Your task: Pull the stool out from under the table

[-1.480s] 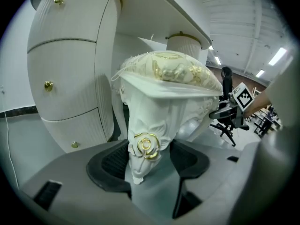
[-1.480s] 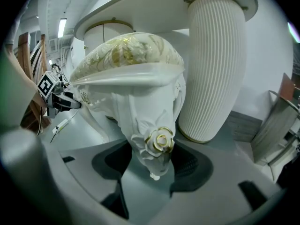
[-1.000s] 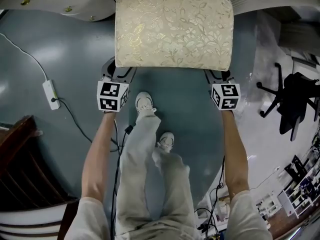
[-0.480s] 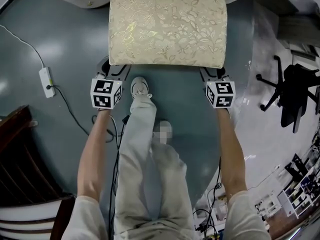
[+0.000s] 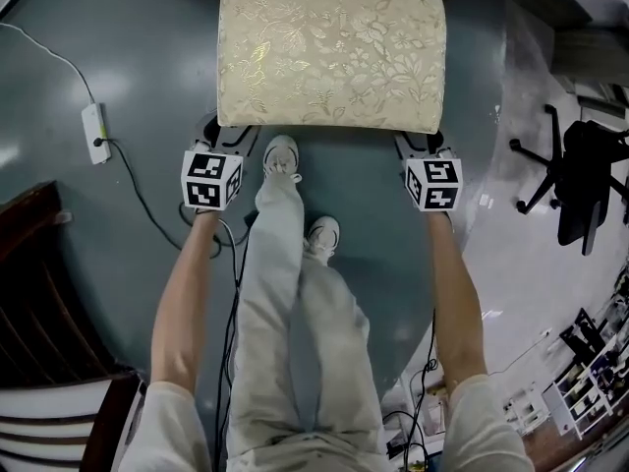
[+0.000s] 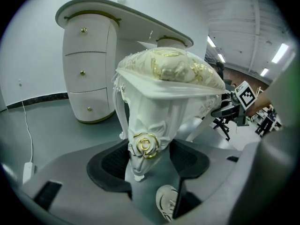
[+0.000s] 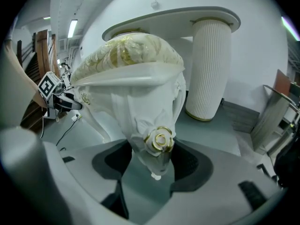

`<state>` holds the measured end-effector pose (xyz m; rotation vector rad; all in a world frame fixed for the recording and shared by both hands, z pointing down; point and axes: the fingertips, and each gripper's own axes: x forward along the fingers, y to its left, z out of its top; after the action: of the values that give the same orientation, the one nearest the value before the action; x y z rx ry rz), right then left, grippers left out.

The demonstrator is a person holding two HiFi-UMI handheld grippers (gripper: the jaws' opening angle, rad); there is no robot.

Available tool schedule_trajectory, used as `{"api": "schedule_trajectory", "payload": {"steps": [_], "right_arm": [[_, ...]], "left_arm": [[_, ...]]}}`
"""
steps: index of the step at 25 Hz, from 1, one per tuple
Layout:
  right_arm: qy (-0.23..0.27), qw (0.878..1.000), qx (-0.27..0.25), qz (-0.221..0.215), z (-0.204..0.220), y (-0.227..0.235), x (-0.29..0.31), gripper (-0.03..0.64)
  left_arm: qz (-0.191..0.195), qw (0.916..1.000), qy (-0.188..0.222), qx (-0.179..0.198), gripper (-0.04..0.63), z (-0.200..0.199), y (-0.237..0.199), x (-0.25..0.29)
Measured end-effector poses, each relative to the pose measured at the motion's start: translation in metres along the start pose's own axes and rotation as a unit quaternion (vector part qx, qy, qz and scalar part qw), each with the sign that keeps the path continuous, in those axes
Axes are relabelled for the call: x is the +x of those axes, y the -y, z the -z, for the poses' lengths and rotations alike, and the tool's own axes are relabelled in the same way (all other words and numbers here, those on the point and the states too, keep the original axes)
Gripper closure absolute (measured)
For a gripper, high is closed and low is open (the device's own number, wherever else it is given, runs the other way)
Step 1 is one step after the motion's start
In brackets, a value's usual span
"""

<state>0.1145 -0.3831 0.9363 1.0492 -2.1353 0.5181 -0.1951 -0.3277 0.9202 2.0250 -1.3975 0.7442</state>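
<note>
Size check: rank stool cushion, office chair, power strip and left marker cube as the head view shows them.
1. stool cushion
2. office chair
3. left marker cube, though nearer the camera
4. power strip

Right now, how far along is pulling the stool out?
Done: the stool seat looks clear of the table. In hand: left gripper and right gripper each clamp a carved leg. Left: perhaps a little more pull, then release.

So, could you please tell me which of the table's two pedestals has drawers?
The rounded pedestal on the person's left: it shows three drawer fronts with gold knobs. The other pedestal is a fluted column, without drawers.
</note>
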Motion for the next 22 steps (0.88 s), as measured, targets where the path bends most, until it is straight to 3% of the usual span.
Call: {"api": "schedule_trajectory", "payload": {"steps": [7,16,22], "right_arm": [[-0.008,1.000,0.008,-0.003,-0.0015,-0.0033,-0.0043,0.362],[0.016,1.000,0.014,0.012,-0.0005,-0.0041,-0.0049,0.360],[0.012,0.999,0.035,0.012,0.0005,-0.0048,-0.0035,0.348]], "left_arm": [[0.005,0.9997,-0.025,0.003,0.328,-0.0040,-0.0015,-0.0032],[0.002,1.0000,0.000,0.004,0.328,-0.0045,-0.0033,-0.0033],[0.003,1.0000,-0.008,0.003,0.328,-0.0036,-0.0023,-0.0014]]}}
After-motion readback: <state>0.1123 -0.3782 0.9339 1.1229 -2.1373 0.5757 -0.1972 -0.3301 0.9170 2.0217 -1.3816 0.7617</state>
